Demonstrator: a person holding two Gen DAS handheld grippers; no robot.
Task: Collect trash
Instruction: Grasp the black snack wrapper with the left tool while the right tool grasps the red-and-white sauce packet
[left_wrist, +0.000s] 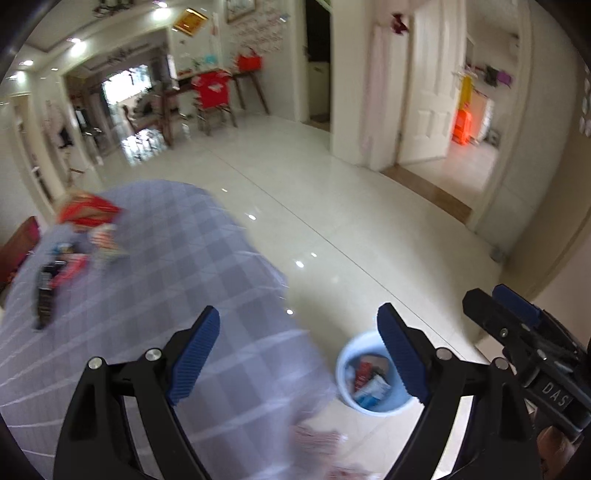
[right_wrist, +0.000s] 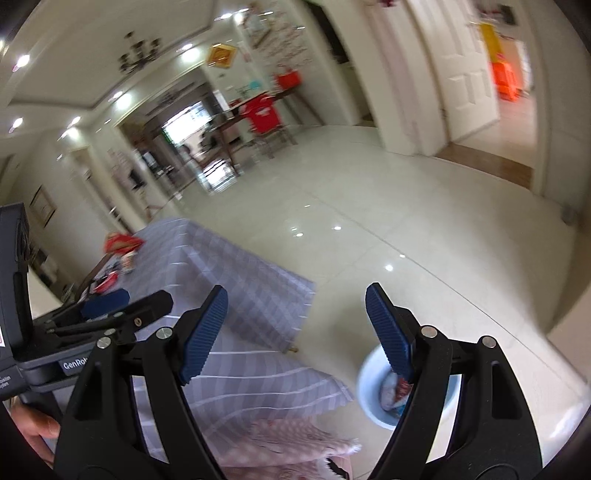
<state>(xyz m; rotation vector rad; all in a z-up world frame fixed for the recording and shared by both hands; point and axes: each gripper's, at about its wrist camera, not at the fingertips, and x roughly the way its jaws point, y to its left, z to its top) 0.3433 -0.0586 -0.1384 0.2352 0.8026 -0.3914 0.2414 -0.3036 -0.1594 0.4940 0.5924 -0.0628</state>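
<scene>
Both cameras sit just behind their own tool and look forward and down along the spread fingers. The left wrist view hangs over the near corner of the checked surface (left_wrist: 155, 266), with the right tool (left_wrist: 517, 314) at its right edge. The right wrist view faces the same way, with the left tool (right_wrist: 122, 306) at its left. Both share the surface, the blue bin (left_wrist: 347, 369) on the floor (left_wrist: 369, 206), and the room beyond.

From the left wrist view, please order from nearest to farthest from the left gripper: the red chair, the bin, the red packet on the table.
1. Bin, on the floor beside the left gripper's right finger.
2. Red packet, at the table's far left end.
3. Red chair, across the room.
</scene>
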